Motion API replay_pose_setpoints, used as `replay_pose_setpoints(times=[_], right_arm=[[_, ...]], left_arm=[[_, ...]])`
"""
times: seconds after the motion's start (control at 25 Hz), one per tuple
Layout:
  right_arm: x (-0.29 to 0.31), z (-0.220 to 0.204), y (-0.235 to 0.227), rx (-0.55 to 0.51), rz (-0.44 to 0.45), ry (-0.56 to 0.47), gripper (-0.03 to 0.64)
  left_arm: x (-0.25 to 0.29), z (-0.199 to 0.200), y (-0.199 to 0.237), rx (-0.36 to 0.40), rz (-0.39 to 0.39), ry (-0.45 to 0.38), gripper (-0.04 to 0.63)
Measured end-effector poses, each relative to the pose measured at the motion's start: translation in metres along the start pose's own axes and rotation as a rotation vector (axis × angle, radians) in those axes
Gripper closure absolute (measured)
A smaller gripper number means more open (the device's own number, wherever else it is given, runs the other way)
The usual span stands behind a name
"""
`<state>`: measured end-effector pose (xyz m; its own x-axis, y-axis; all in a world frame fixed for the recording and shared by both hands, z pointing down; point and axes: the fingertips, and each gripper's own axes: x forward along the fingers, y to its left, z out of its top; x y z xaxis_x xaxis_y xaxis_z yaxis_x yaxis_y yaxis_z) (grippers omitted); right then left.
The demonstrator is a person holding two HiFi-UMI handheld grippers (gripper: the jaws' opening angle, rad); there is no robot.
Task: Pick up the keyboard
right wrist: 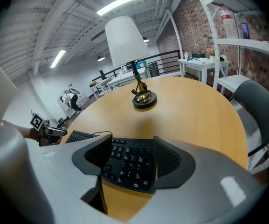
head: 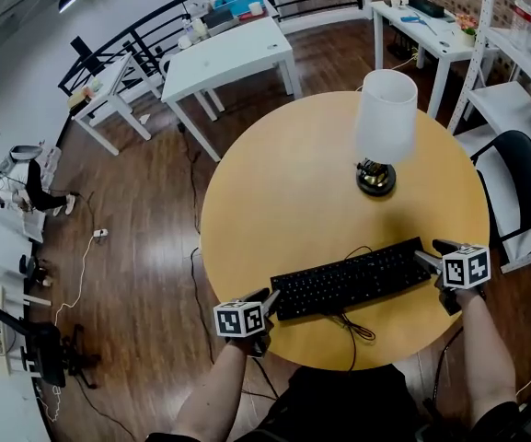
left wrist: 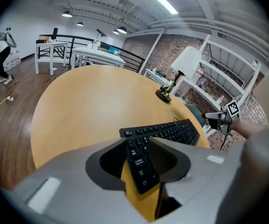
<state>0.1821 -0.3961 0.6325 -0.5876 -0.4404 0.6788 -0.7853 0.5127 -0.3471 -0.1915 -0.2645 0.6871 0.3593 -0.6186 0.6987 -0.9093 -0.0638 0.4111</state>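
Keyboard (head: 352, 279) not yet lifted: it is seen lying flat on the round wooden table (head: 283, 182), near the front edge, with its cable (head: 357, 325) looped loose beside it.

Progress, as judged: approach done, grasp and lift left.
- Left gripper (head: 267, 307) is set at the keyboard's left end. In the left gripper view the jaws are spread, and the end of the keyboard (left wrist: 141, 164) is seen between them with table showing on either side. No clamping is seen.
- Right gripper (head: 433, 252) is set at the right end. In the right gripper view the jaws are likewise spread, with the number-pad end (right wrist: 129, 164) lying between them. The keys fill most of the gap, but no squeeze is evident; this claw is read as open too.
- Remaining, as judged: both pairs of jaws to be closed on the ends, then the board raised level so neither end slips. The cable is likely to trail.

Containers:
- None is found on the round table. Only a table lamp (head: 385, 118) with a white shade is noted there, well behind the keyboard.
- Bottles (right wrist: 226, 18) are made out on a wall shelf in the right gripper view; their contents cannot be told.
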Motion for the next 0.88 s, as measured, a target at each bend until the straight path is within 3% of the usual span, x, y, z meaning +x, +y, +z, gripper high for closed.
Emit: replay_pose_setpoints(times=[0.32,0.48,0.88], right_arm=[[0.021,-0.018,-0.024,0.055,0.016,0.059,0.328],[0.033,-0.029,-0.025,0.057,0.033,0.082,0.306],[0.050,-0.045,-0.022,0.045,0.074,0.147,0.292]], left_arm=[[0.008,-0.015,0.007,-0.042,-0.034,0.051,0.426],[0.017,-0.020,0.013,-0.062,-0.040,0.057,0.374],[0.016,-0.031,0.002,-0.017,-0.124,0.144,0.362]])
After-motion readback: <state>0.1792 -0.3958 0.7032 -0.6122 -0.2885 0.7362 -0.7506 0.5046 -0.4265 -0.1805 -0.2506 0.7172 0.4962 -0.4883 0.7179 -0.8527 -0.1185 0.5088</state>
